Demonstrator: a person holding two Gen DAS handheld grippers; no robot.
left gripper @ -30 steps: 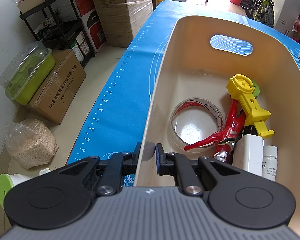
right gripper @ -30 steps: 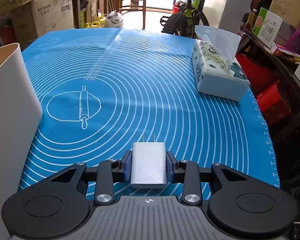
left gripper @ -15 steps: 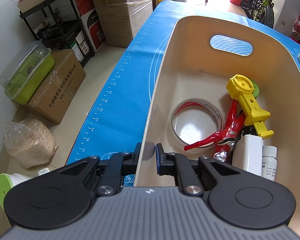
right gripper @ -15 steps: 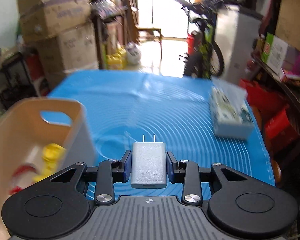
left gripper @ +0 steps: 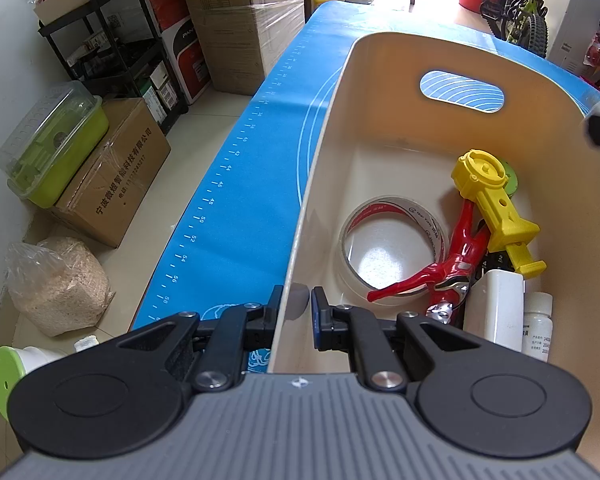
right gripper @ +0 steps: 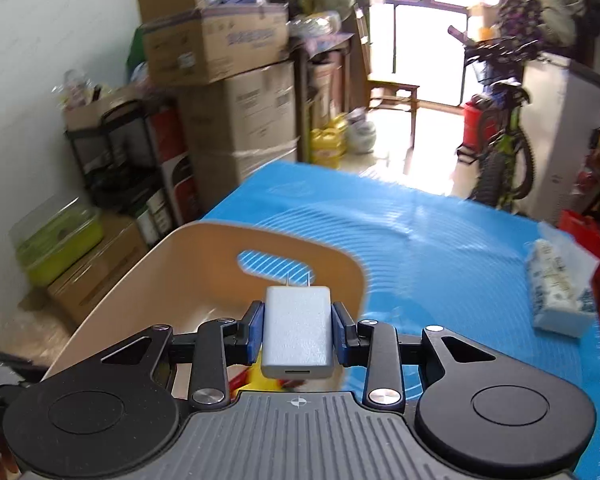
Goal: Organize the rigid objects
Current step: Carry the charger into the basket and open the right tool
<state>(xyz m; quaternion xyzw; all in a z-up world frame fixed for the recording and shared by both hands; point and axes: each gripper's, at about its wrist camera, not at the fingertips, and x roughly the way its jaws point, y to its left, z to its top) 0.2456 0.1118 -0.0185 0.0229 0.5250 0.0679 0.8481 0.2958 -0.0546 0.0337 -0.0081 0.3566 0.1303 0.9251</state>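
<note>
white charger arriving over the bin

the right tool (right gripper: 298, 332), clamping the white two-prong plastic charger (right gripper: 297, 330), has swung from the blue surface (right gripper: 440, 264) to seemingly above the beige plastic bin (left gripper: 380, 128), whose wall the left tool (left gripper: 296, 306) is pinching; release comes next.

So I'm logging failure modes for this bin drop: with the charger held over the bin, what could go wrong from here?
1. The right claw holds the wall charger near the beige bin's right rim; released early, it may land on the blue mat.
2. Dropped, it could strike the yellow toy or red figure.
3. The left claw grips only the bin's wall, so a bump could tip the bin.
</note>
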